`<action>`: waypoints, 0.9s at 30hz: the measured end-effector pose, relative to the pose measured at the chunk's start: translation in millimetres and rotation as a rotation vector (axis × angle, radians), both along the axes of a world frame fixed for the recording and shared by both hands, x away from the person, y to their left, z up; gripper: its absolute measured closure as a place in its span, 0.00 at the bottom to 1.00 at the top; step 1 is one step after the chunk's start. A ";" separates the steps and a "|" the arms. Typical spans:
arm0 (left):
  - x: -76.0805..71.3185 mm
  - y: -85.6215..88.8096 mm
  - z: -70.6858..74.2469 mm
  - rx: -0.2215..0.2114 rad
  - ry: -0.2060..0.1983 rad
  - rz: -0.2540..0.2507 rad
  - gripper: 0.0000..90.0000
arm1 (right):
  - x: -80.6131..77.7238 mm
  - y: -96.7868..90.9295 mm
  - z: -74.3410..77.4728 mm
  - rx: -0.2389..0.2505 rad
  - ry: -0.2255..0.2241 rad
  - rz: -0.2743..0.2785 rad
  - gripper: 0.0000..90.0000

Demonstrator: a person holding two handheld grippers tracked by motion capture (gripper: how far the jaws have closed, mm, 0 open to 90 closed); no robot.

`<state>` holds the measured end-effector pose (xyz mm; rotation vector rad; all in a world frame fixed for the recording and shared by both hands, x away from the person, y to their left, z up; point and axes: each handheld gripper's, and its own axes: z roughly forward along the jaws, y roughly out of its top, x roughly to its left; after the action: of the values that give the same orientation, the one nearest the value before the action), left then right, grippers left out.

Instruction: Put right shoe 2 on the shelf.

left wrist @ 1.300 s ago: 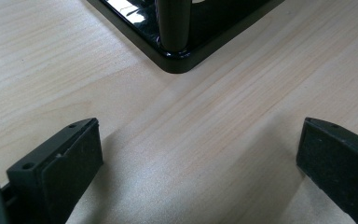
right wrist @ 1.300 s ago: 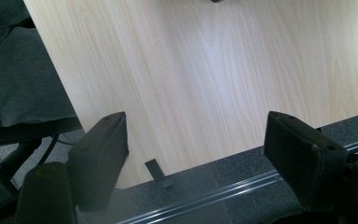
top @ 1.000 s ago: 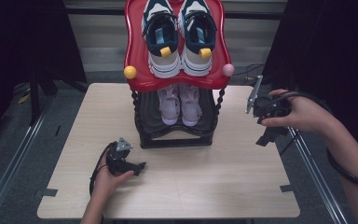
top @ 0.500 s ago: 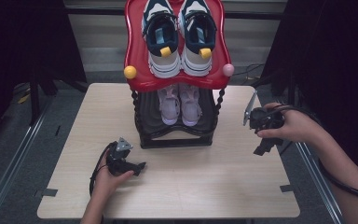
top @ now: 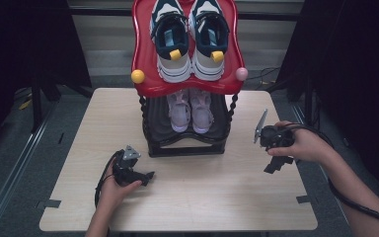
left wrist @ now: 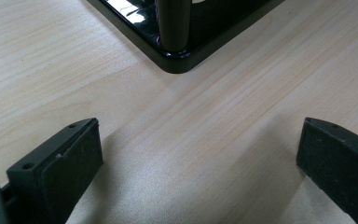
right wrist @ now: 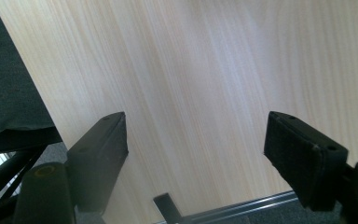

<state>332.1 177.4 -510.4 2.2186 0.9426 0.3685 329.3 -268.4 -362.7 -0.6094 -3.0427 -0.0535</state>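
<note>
A two-tier shoe rack stands at the middle back of the wooden table. Its red top shelf carries a pair of navy and white sneakers. A pair of pale pink shoes sits on the black lower tier. My left gripper rests low at the front left of the rack, open and empty; the rack's black base corner lies just ahead of its jaws. My right gripper hangs over the table's right side, open and empty, above bare wood.
A yellow knob and a pink knob stick out at the red shelf's front corners. The table's right edge and a metal frame bar show under the right gripper. Dark curtains flank the table.
My right gripper has come down and nearer to me along the table's right side. The left gripper has stayed still.
</note>
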 end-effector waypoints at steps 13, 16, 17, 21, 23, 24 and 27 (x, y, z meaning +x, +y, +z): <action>0.0 0.0 0.0 0.001 0.000 0.000 0.00 | -3.2 -3.3 -39.4 0.059 -0.001 -0.022 0.23; 0.0 0.0 0.0 0.001 0.000 0.000 0.00 | -4.1 -4.4 -48.0 0.072 -0.003 -0.029 0.22; 0.0 0.0 0.0 0.001 0.000 0.000 0.00 | -5.6 -4.0 -50.7 0.075 0.000 -0.045 0.22; 0.0 0.0 0.0 0.000 0.000 0.000 0.00 | -7.6 -6.0 -61.2 0.098 -0.019 -0.058 0.22; 0.0 0.0 0.0 0.000 0.000 0.000 0.00 | -8.5 -7.2 -67.5 0.113 -0.023 -0.064 0.22; 0.0 -0.1 0.0 0.000 -0.001 0.000 0.00 | -9.6 -7.3 -70.4 0.120 -0.018 -0.077 0.22; 0.0 0.0 -0.1 -0.002 -0.001 -0.001 0.00 | -11.5 -8.1 -78.7 0.147 -0.032 -0.097 0.22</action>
<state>332.1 177.4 -510.5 2.2169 0.9404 0.3681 317.7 -276.5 -441.4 -0.7501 -3.0019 -0.2890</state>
